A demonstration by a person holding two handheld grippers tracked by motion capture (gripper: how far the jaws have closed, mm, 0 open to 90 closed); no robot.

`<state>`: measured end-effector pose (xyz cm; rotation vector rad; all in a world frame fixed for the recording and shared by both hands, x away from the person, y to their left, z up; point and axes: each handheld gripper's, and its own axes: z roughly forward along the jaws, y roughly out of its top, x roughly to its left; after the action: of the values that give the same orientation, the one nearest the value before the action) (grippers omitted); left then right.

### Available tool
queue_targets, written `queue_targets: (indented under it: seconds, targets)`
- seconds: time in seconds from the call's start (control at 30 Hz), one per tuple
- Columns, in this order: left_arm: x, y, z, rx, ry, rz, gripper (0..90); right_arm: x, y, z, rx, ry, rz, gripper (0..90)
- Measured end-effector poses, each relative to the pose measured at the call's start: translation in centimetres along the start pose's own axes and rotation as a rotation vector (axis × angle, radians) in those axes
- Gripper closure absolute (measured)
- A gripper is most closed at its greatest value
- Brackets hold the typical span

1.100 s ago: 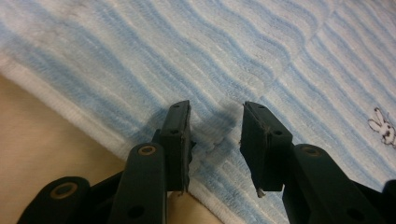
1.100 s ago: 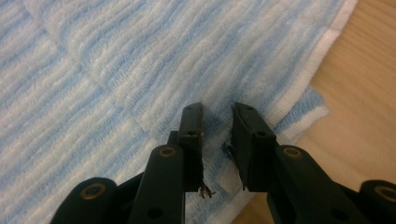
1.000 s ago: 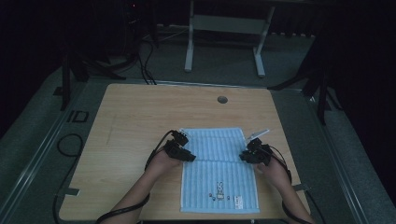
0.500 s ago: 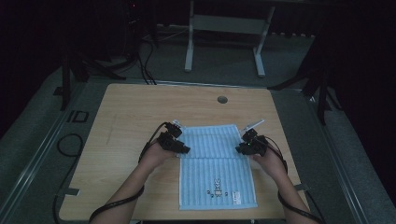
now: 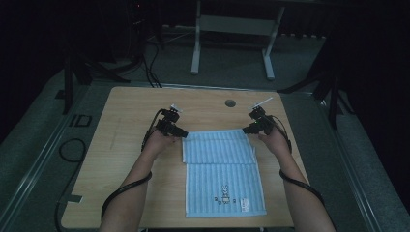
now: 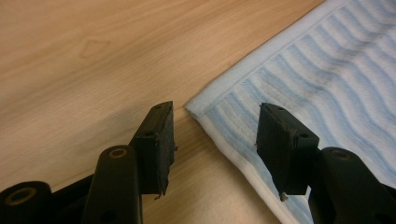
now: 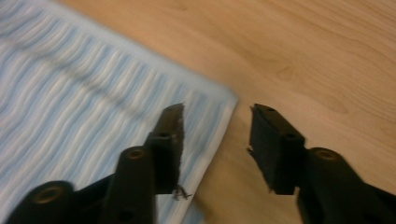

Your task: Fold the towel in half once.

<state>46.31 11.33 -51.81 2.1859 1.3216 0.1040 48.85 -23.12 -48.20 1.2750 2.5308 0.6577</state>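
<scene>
Towel (image 5: 222, 166): pale blue with white stripes, flat on the table (image 5: 121, 159), right of centre. Its far part is folded over toward the person; the fold's loose edge runs across the cloth about a third of the way down from the far side. Near edge sits close to the table's near edge.

Towel mark: small rabbit print and a label (image 5: 227, 199) near the near edge; print detail too small to read from the high view.

Left gripper (image 5: 182, 134): at the towel's far left corner, hand resting on the wood just left of the cloth. Jaws released, and they have just been opening. In the left gripper view (image 6: 212, 140) the corner (image 6: 198, 109) lies flat on the table between and just ahead of the jaws; neither pad presses it.

Right gripper (image 5: 247, 129): at the towel's far right corner, hand just right of the cloth. Jaws released, also just been opening. In the right gripper view (image 7: 215, 144) the left pad (image 7: 170, 140) stands over the towel's edge, the right pad over bare wood; the corner (image 7: 224, 100) lies flat ahead of them. This frame is slightly blurred, so whether the left pad brushes the cloth I cannot tell.

Grip: nothing held by either gripper.

Table: light wood, with a round hole (image 5: 230, 103) near the far edge, well apart from the towel.

Cables: one trails from each gripper back along the forearm.
</scene>
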Motion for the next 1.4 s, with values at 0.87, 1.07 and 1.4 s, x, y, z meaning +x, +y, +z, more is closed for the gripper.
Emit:
queue_targets:
  seconds: [0.87, 1.07, 1.4]
  targets:
    - [-0.3, -0.1, 1.9, 0.030, 0.005, 0.002, 89.3, 1.0, 0.3, 4.4, 0.074, -0.024, 0.050, 83.6]
    - [-0.7, 0.2, 0.2, -0.026, -0.026, 0.017, 89.7, 0.6, 0.8, 1.7, 0.011, -0.011, 0.037, 83.6]
    - [-2.5, 2.1, -4.3, -0.169, -0.057, 0.058, 89.8, 0.6, 1.3, -2.7, -0.081, -0.013, -0.007, 83.6]
